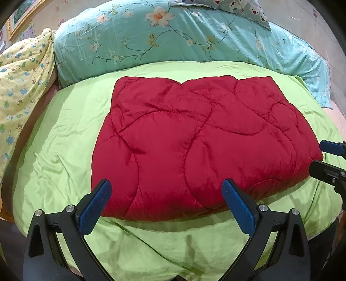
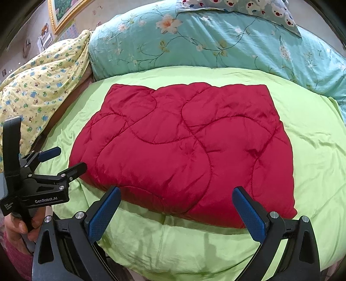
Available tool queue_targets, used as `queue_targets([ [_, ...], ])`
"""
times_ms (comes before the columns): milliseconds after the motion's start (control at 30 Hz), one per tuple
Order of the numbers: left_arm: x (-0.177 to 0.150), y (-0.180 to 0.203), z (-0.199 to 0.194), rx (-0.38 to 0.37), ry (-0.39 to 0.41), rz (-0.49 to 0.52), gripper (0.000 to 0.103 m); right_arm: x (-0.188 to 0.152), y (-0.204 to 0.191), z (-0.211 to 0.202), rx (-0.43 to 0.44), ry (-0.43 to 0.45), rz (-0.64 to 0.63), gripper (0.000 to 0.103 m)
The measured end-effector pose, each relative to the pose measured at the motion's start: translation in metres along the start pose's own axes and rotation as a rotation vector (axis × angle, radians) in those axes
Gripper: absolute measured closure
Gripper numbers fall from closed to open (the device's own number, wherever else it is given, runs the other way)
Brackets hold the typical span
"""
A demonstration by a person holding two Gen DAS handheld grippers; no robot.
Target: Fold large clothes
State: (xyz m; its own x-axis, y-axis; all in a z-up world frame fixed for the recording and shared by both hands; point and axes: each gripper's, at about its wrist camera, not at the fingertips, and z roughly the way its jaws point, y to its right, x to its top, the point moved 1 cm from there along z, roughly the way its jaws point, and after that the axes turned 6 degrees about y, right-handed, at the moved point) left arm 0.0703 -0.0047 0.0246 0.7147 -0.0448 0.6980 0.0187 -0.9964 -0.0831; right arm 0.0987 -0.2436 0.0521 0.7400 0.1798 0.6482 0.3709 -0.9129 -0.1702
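Note:
A red quilted padded garment [image 1: 194, 140] [image 2: 183, 147] lies folded into a thick rectangle on the green bedspread [image 1: 54, 140] [image 2: 313, 140]. My left gripper [image 1: 166, 186] hovers open just short of the garment's near edge, toward its left corner, with nothing between its blue pads. In the right wrist view the left gripper [image 2: 69, 158] sits by the garment's left side, held by a hand [image 2: 17, 224]. My right gripper [image 2: 176, 192] is open over the near edge, empty. From the left wrist view the right gripper [image 1: 322, 156] shows at the garment's right corner.
A teal floral duvet [image 1: 173, 39] [image 2: 216, 43] is bunched along the far side of the bed. A yellow printed blanket [image 1: 23, 75] [image 2: 43, 75] is heaped at the left. A bear-print pillow [image 2: 248, 8] lies at the far top. A gold picture frame [image 2: 62, 15] hangs on the wall.

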Motion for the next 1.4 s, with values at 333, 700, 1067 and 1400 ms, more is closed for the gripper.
queue_targets([
  [333, 0.002, 0.002, 0.004, 0.002, -0.004, -0.002, 0.001, 0.003, 0.003, 0.003, -0.004, 0.002, 0.011, 0.000],
  [700, 0.004, 0.001, 0.007, 0.000, -0.008, -0.003, 0.001, 0.004, 0.005, 0.007, -0.001, -0.007, 0.012, 0.000],
  [1067, 0.005, 0.000, 0.009, -0.001, -0.008, -0.006, 0.001, 0.005, 0.004, 0.008, -0.001, -0.010, 0.013, 0.000],
  [1400, 0.008, -0.001, 0.014, 0.000, -0.012, -0.010, 0.001, 0.006, 0.005, 0.011, 0.000, -0.013, 0.017, 0.000],
])
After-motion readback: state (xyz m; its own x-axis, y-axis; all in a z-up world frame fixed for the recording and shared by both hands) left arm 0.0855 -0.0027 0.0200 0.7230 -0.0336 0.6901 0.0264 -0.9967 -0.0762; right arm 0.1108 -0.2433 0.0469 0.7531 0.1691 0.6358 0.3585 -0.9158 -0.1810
